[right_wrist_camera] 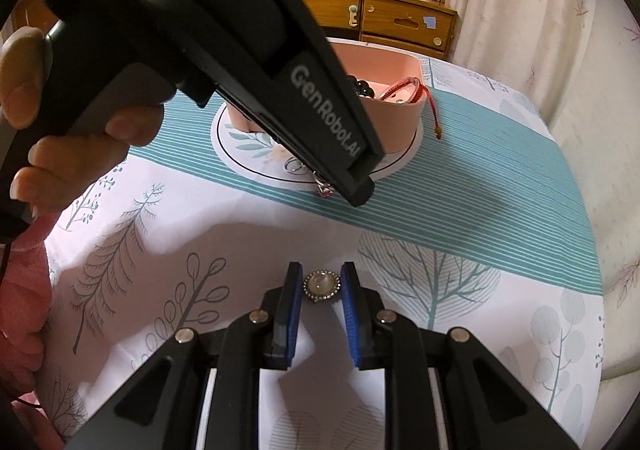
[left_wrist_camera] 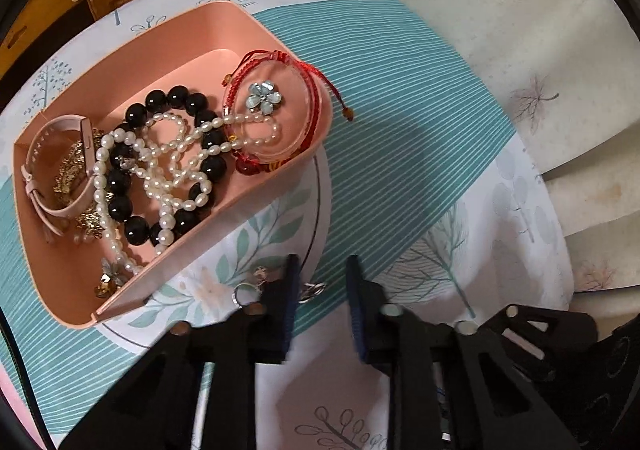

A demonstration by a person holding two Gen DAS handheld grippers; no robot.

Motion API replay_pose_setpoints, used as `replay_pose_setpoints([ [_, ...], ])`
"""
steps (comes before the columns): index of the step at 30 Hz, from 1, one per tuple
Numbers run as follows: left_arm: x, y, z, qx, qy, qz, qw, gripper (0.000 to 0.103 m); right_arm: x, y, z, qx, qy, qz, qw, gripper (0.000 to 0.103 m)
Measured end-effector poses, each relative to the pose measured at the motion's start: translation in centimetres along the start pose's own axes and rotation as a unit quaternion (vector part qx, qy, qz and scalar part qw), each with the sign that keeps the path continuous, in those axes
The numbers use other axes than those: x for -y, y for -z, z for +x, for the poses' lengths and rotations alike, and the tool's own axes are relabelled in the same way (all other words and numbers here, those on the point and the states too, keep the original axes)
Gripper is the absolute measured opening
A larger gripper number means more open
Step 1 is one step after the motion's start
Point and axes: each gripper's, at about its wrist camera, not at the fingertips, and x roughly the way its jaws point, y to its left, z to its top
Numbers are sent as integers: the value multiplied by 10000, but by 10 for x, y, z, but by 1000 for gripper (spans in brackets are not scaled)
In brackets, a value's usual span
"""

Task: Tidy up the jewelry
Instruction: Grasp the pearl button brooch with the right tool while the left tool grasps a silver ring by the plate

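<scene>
Just beside pink tray (left_wrist_camera: 224,22) rim, rings (left_wrist_camera: 244,292), left tool (left_wrist_camera: 322,282) parted

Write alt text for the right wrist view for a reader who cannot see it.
The right gripper has its jaws open around a round, stone-set ring lying on a leaf-print tablecloth. Beyond it, a hand holds the left gripper low over small silver rings beside a pink tray of jewelry.
</scene>
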Motion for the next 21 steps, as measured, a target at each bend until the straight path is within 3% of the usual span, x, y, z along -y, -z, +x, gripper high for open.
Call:
replay_pose_setpoints([
  [6, 2, 2, 0, -4, -76, -15, 10000, 7, 4, -5, 1, -23, -14, 14, 10000, 19],
  [15, -2, 1, -22, 316, 20, -62, 9995, 6, 3, -5, 1, -33, -48, 47, 10000, 19],
  [21, -7, 1, -21, 57, -26, -88, 9999, 9, 5, -6, 3, -54, -64, 95, 9999, 19],
])
